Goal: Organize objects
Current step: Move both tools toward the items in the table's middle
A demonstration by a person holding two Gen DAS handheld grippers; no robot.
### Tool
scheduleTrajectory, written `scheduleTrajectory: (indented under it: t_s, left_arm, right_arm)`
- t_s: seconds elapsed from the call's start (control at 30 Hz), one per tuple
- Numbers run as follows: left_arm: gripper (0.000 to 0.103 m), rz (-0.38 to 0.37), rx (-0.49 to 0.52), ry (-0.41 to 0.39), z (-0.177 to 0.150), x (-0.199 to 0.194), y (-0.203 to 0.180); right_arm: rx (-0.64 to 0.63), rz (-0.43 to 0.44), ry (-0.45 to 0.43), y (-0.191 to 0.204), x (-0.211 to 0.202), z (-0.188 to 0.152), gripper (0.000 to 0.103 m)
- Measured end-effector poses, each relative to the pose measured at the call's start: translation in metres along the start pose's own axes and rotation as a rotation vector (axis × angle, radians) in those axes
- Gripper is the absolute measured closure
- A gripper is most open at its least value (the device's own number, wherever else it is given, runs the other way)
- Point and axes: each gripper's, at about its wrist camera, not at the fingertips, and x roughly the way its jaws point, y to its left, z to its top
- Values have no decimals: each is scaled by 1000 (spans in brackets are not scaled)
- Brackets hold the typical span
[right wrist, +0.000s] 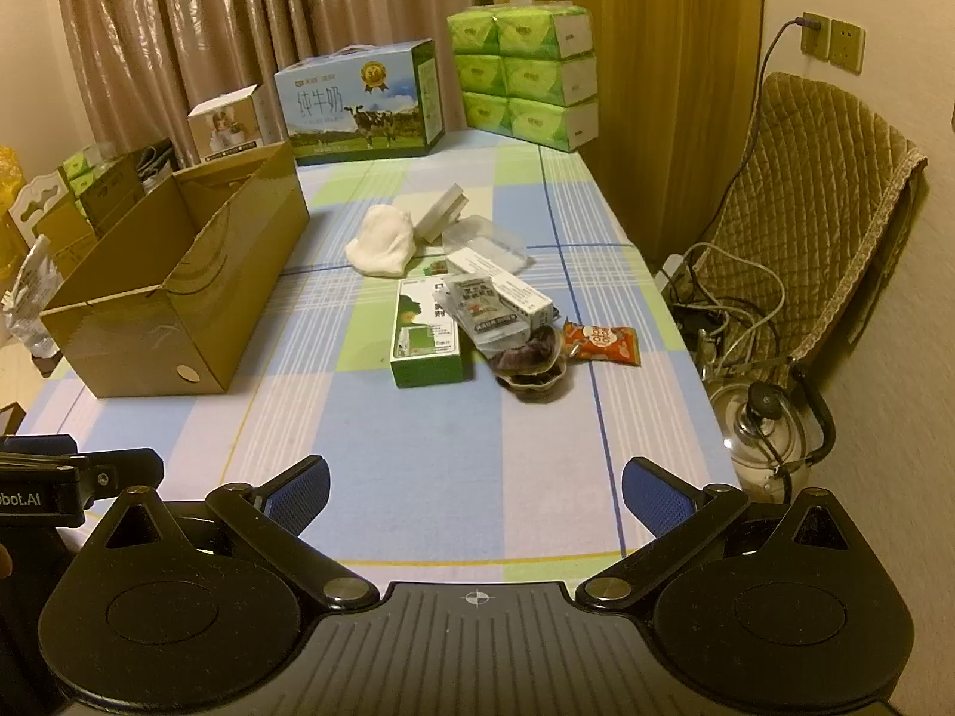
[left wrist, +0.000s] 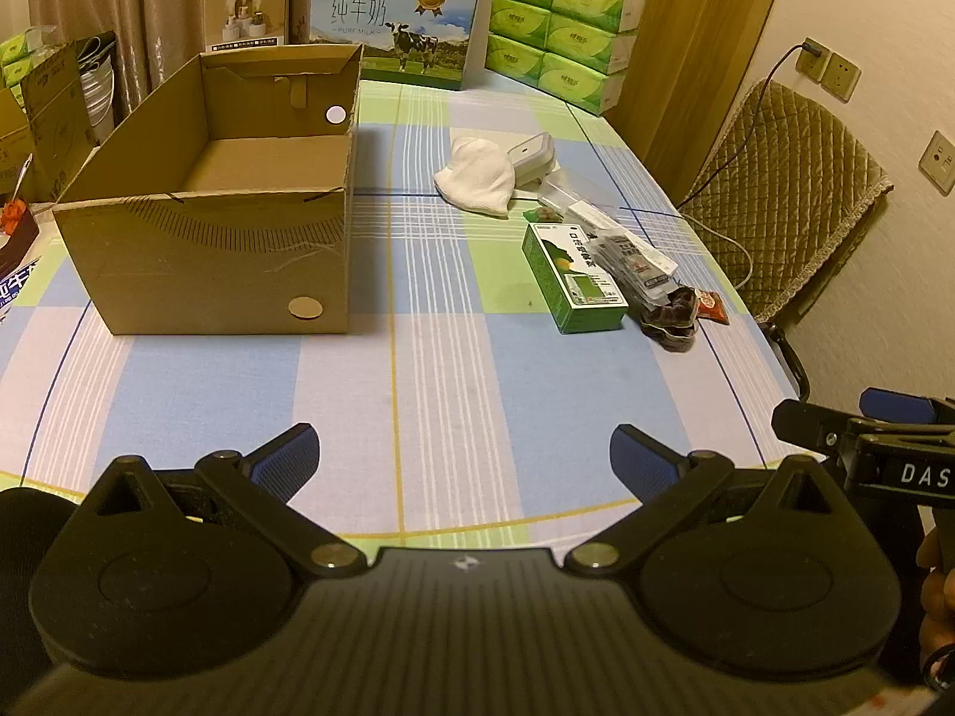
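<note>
An open, empty cardboard box (left wrist: 209,227) (right wrist: 173,292) stands on the left of the checked tablecloth. To its right lies a loose pile: a white cloth (left wrist: 477,179) (right wrist: 382,241), a grey-white device (left wrist: 528,155) (right wrist: 441,212), a green carton (left wrist: 573,280) (right wrist: 427,337), a clear plastic container (right wrist: 489,241), a long white box (right wrist: 507,286), snack packets (right wrist: 486,310), dark jelly cups (left wrist: 671,316) (right wrist: 531,367) and an orange packet (left wrist: 713,304) (right wrist: 603,343). My left gripper (left wrist: 462,459) hangs open near the front edge. My right gripper (right wrist: 474,489) is open too, holding nothing.
At the table's far end stand a milk carton case (left wrist: 397,24) (right wrist: 364,101), stacked green tissue packs (left wrist: 561,30) (right wrist: 525,77) and a small white box (left wrist: 245,12). A padded chair (right wrist: 823,227), cables and a glass kettle (right wrist: 770,435) sit right of the table.
</note>
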Motion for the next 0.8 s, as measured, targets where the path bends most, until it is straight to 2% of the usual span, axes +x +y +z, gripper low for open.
scheduleTrajectory:
  t_s: [0.57,0.8]
  left_arm:
    - [1,1,3,0,2,4,1]
    - [1,-7,14,-13,14,13,-4]
  right_arm:
    - [6,0,7,-4,5,0,2]
    - [4,-11,-12,-12,6,11,2]
